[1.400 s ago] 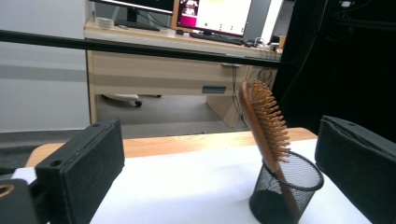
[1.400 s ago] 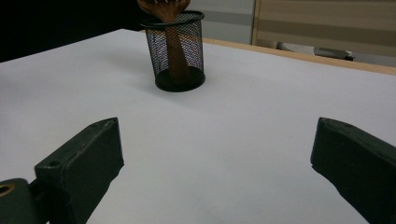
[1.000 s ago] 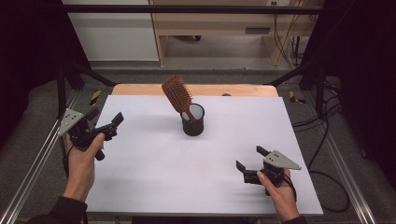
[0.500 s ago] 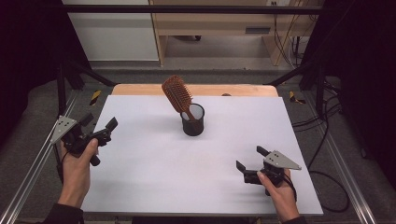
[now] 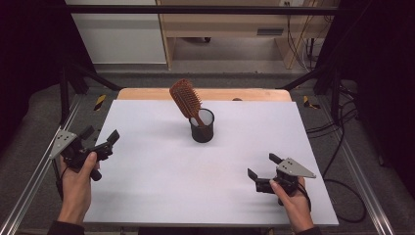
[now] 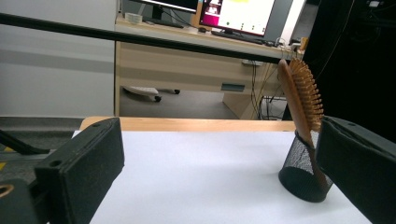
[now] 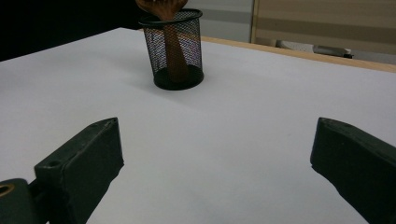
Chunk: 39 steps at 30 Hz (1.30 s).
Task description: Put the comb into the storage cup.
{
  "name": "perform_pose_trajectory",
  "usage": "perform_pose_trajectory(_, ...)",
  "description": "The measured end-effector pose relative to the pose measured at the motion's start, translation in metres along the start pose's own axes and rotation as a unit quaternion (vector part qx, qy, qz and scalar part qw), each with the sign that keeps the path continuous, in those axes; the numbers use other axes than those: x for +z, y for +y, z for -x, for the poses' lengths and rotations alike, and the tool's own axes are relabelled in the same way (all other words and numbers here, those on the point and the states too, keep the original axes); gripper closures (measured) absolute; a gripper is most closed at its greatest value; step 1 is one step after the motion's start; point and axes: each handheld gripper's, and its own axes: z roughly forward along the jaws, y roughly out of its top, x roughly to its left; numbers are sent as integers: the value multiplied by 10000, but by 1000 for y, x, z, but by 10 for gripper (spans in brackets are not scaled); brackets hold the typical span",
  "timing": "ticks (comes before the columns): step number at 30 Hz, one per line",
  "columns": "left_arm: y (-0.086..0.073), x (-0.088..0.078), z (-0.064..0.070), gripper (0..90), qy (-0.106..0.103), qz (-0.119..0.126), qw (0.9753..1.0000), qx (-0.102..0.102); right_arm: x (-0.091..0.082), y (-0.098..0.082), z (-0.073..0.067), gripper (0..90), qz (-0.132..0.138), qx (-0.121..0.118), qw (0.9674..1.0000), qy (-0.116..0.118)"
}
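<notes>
High view, mesh cup: the black mesh cup [image 5: 202, 126] stands upright on the white table [image 5: 161, 186], toward its far half and about midway across
High view, hairbrush: the wooden hairbrush [image 5: 186, 100] sits handle-down in the cup, its bristled head leaning up and out to the cup's left
High view, left gripper: the left gripper [image 5: 101, 140] is held at the table's left edge, well apart from the cup and nearer the person than it, jaws spread with nothing between them
High view, right gripper: the right gripper [image 5: 264, 167] hovers near the table's front right corner, well apart from the cup, jaws spread and empty
Left gripper view, jaws: two black jaws stand wide apart at the bottom corners
Left gripper view, cup and brush: the cup [image 6: 303, 171] stands to the right, partly behind the right jaw, the hairbrush [image 6: 302, 97] rising out of it tilted left, bristles facing right
Right gripper view, jaws: both jaws far apart, bare white tabletop between them
Right gripper view, cup: the cup [image 7: 176, 49] stands beyond the jaws, up and left of centre, the brush handle [image 7: 173, 51] visible through the mesh, its head cut off at the top edge
</notes>
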Motion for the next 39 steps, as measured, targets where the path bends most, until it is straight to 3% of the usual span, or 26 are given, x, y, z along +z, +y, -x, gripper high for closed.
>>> perform_pose_trajectory(7, -9, -5, -3, 13, 100, -64, 9999, 121, 0, 0, 0, 31, -9, 3, 10000, 5)
perform_pose_trajectory(20, -24, -15, -12, 14, 172, -111, 9998, 47, -2, 0, 1, 30, 38, -36, 10000, -36)
perform_pose_trajectory(39, -42, -27, -16, 14, 211, -187, 9994, 180, -10, 0, 8, 31, 120, -32, 9997, -204)
